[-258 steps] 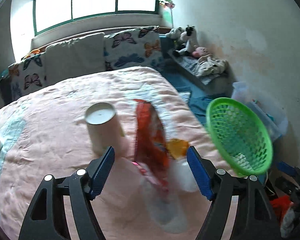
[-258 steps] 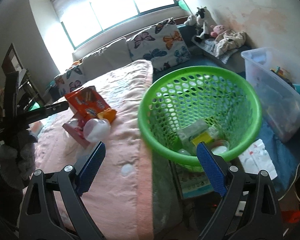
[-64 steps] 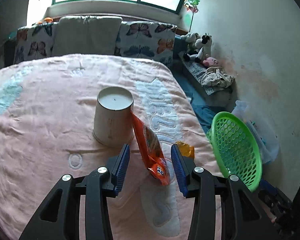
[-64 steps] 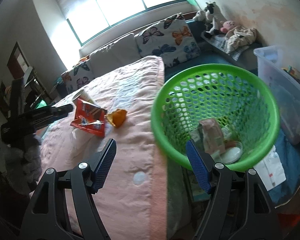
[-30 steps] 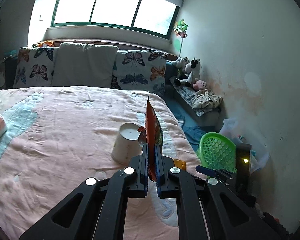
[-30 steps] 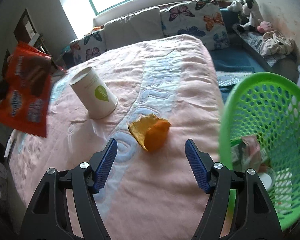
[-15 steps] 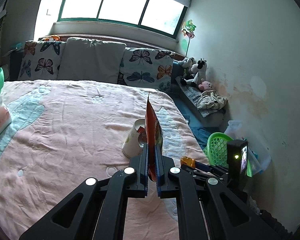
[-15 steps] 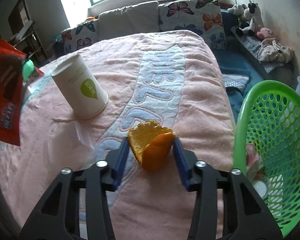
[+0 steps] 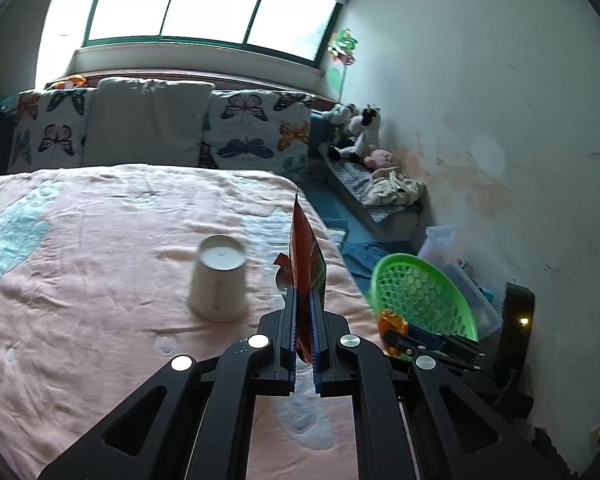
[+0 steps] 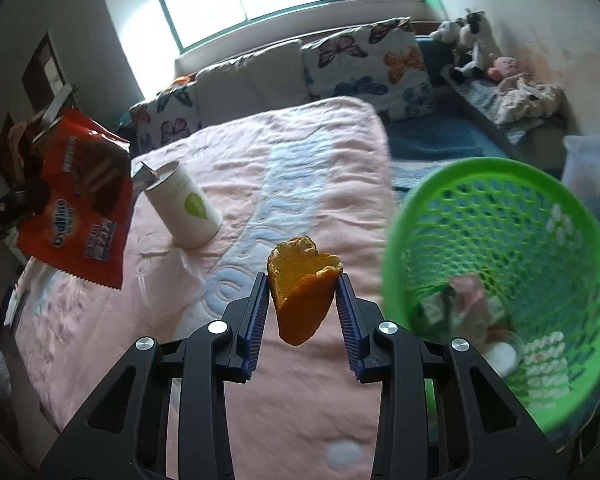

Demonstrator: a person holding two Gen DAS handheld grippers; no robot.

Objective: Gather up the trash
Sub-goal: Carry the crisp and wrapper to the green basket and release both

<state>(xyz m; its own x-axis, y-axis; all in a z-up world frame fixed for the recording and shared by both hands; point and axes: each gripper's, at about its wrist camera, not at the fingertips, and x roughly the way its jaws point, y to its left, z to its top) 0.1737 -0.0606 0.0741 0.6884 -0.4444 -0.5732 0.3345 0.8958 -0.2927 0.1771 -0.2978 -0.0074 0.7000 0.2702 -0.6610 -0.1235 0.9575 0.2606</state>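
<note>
Bedroom. Wide green-framed window (image 9: 204, 8), strong daylight. White wall (image 9: 480, 100), stained low down. Bed (image 9: 100, 240) with pink cover; butterfly-print pillows (image 9: 256, 136) and a plain pillow (image 9: 148, 128) along its head edge. Low bench (image 9: 364, 188) against the wall, holding stuffed toys (image 9: 356, 128). Blue floor mat (image 10: 428, 136) beside the bed.

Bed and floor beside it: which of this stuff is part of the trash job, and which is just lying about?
Job:
- wrapper, in left claw
- peel, in right claw
- cup, upside down on the bed
- basket, already holding trash

Lying about:
- pillows
- plush toys
- plastic bin
</note>
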